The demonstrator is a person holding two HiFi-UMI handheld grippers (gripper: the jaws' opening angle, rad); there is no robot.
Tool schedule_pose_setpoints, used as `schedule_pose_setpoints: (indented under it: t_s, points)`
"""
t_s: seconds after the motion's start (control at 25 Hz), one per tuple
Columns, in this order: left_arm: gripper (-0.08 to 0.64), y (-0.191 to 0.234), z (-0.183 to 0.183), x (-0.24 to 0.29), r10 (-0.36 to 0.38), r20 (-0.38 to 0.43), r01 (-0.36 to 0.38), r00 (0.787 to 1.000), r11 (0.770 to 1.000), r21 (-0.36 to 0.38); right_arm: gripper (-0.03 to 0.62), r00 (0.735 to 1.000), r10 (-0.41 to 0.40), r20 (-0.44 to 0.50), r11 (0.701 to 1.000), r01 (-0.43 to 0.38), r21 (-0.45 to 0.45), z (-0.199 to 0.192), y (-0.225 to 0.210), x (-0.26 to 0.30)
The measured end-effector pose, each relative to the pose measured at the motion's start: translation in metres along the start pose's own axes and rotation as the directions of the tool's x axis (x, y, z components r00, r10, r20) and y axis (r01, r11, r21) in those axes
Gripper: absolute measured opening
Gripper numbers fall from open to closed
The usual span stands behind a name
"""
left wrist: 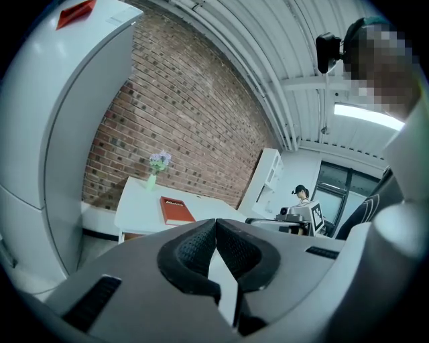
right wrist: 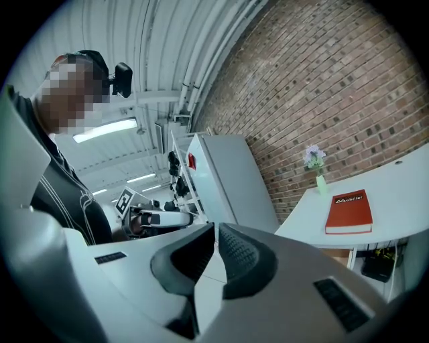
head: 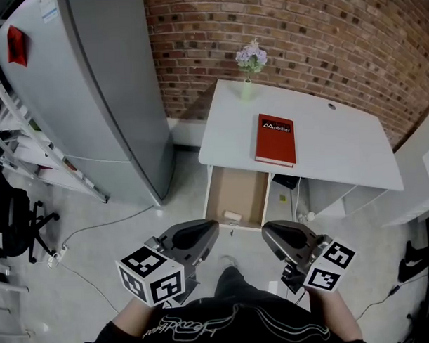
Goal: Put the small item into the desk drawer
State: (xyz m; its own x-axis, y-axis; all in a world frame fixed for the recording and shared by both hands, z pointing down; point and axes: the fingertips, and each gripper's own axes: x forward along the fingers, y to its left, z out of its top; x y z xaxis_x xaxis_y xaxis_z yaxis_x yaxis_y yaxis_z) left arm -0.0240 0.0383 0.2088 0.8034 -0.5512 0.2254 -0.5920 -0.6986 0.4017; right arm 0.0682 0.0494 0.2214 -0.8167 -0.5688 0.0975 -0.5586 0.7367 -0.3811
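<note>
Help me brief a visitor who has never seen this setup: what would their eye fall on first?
The red book on the white desk, against the brick wall, stands out most. Under the desk's near edge the drawer stands open with a small pale item inside, near its front. Nearest the camera, the left gripper and right gripper, each with a marker cube, are shut and empty.

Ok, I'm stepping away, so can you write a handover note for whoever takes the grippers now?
Left gripper: jaws shut, empty, held back from the desk.
Right gripper: same, shut and empty.
Small item: lying in the open drawer, near its front edge.
Done: item is in the drawer.
Left: probably just pushing the drawer closed, if wanted.
</note>
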Motion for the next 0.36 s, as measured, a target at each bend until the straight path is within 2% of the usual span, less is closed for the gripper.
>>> schedule_pose_setpoints:
  t_s: [0.36]
  points:
    - [0.021,-0.0061,-0.0046,0.0017,-0.025,0.003,0.025,1.000,0.999,0.021,0.052,1.000,-0.005,-0.014,1.000,0.004,-0.017,-0.0074,0.0042,0.0012]
